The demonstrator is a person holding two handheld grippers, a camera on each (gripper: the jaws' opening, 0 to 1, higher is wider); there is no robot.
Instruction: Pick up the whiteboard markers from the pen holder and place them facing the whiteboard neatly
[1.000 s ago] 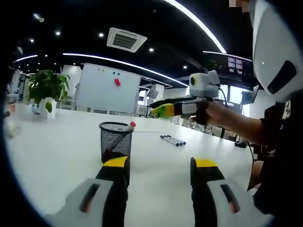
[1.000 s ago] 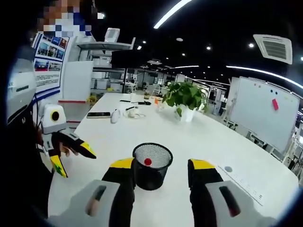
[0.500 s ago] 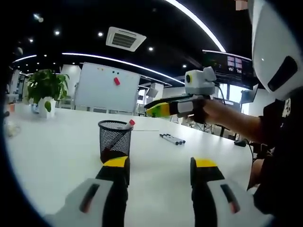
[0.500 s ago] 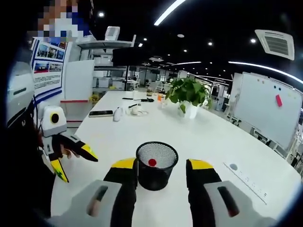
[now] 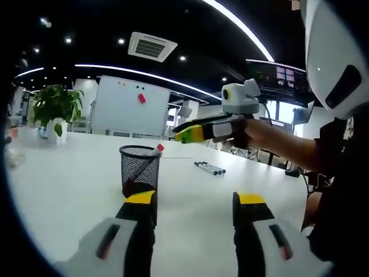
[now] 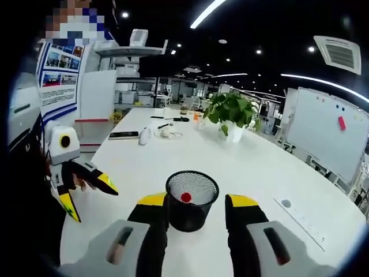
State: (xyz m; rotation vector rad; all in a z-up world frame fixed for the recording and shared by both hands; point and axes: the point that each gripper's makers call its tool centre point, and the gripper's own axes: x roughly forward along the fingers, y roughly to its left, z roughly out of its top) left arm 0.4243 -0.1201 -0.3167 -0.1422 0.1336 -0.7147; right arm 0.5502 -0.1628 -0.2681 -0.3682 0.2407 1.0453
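Right gripper (image 6: pixel 196 206), jaws spread, is hovering over the mesh pen holder (image 6: pixel 192 200); it should probably pinch the red-capped marker (image 6: pixel 185 197) squarely.

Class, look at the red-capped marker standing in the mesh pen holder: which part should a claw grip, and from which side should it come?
Grip the red-capped marker at its capped upper end, coming from above. It leans against the pen holder rim with only that end poking out; the mesh wall blocks a sideways grasp. The right claw, open and facing the holder, seems best placed.
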